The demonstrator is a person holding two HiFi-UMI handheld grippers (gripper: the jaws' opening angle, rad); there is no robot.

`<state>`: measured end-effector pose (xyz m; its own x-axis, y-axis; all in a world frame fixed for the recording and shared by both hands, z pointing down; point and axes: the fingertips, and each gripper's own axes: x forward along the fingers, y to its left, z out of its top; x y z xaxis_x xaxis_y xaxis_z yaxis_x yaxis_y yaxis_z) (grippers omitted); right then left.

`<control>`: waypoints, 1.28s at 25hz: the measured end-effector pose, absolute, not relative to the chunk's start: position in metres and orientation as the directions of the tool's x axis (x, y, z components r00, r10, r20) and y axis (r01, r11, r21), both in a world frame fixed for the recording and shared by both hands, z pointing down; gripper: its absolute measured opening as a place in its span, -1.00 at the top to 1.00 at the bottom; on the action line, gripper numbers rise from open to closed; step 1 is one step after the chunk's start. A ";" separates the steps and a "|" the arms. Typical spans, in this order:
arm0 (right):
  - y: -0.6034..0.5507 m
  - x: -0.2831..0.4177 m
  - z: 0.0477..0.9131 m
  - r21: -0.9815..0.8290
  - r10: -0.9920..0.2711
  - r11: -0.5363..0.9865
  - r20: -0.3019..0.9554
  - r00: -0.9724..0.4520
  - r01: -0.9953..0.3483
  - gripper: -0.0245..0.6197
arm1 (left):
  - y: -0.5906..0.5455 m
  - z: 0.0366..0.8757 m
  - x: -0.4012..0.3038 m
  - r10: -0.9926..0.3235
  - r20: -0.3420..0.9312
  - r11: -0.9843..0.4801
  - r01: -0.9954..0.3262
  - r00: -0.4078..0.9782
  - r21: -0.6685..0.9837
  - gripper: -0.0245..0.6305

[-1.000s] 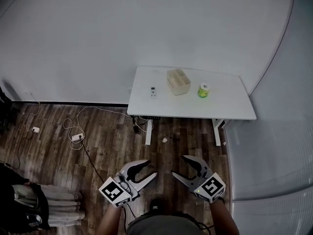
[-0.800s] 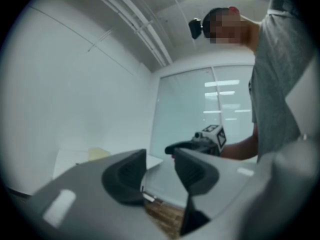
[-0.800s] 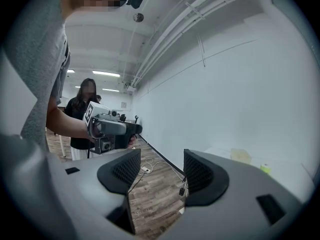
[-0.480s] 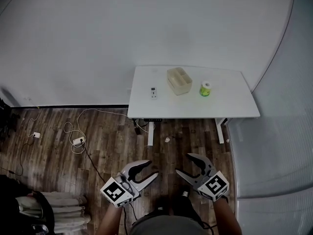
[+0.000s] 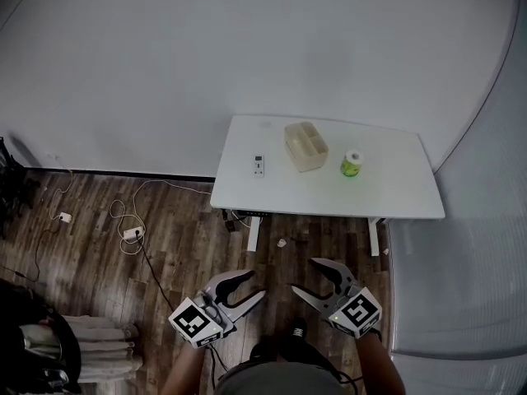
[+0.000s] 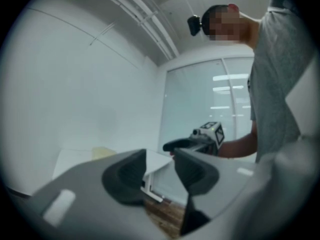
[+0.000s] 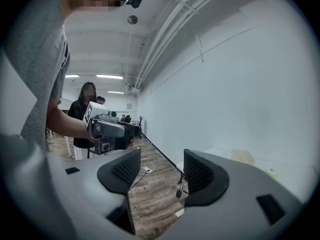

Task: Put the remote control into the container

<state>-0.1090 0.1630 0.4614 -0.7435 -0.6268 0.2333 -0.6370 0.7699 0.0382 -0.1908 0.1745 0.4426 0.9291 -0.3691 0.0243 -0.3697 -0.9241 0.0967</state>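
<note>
A small white remote control (image 5: pixel 258 167) lies near the left end of a white table (image 5: pixel 387 196) far ahead. The beige container (image 5: pixel 305 145) stands beside it toward the table's middle, also faintly seen as the container (image 6: pixel 102 153) and the container (image 7: pixel 242 157). Held low over the wooden floor, well short of the table, my left gripper (image 5: pixel 256 285) and right gripper (image 5: pixel 302 276) point toward each other. Both are open with nothing between the jaws, as the left gripper (image 6: pixel 160 171) and right gripper (image 7: pixel 162 171) show up close.
A green roll (image 5: pixel 352 164) stands right of the container. Cables and a power strip (image 5: pixel 132 231) lie on the floor left of the table. A glass wall (image 5: pixel 461 303) runs along the right. Another person (image 7: pixel 85 109) stands far back in the room.
The table and floor have slid slightly down and nearer in the head view as the person walks forward. Both grippers keep the same pose and opening.
</note>
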 end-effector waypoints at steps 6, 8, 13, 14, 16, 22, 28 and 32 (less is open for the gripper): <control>0.129 -0.079 0.455 0.034 -0.579 0.810 0.208 -0.788 -0.586 0.12 | 0.146 0.438 -0.149 -0.406 0.045 -0.909 -0.408 0.913 0.082 0.43; 0.119 -0.068 0.453 0.030 -0.564 0.821 0.204 -0.800 -0.570 0.12 | 0.139 0.434 -0.136 -0.422 0.048 -0.902 -0.424 0.905 0.075 0.43; 0.101 -0.042 0.451 0.024 -0.522 0.849 0.197 -0.830 -0.529 0.12 | 0.123 0.428 -0.108 -0.462 0.054 -0.884 -0.464 0.885 0.059 0.43; 0.098 -0.037 0.451 0.025 -0.518 0.851 0.196 -0.833 -0.524 0.12 | 0.120 0.426 -0.103 -0.467 0.053 -0.881 -0.470 0.882 0.058 0.43; 0.091 -0.030 0.449 0.030 -0.510 0.857 0.193 -0.838 -0.515 0.12 | 0.115 0.425 -0.094 -0.470 0.054 -0.879 -0.473 0.881 0.054 0.43; 0.073 -0.010 0.450 0.038 -0.514 0.856 0.179 -0.839 -0.516 0.12 | 0.106 0.432 -0.068 -0.442 0.087 -0.895 -0.446 0.893 0.031 0.43; 0.059 -0.007 0.455 0.036 -0.514 0.855 0.191 -0.836 -0.518 0.12 | 0.090 0.435 -0.065 -0.435 0.080 -0.898 -0.439 0.897 0.038 0.43; 0.044 -0.014 0.460 0.033 -0.515 0.853 0.207 -0.832 -0.520 0.12 | 0.074 0.437 -0.074 -0.439 0.072 -0.895 -0.443 0.896 0.052 0.43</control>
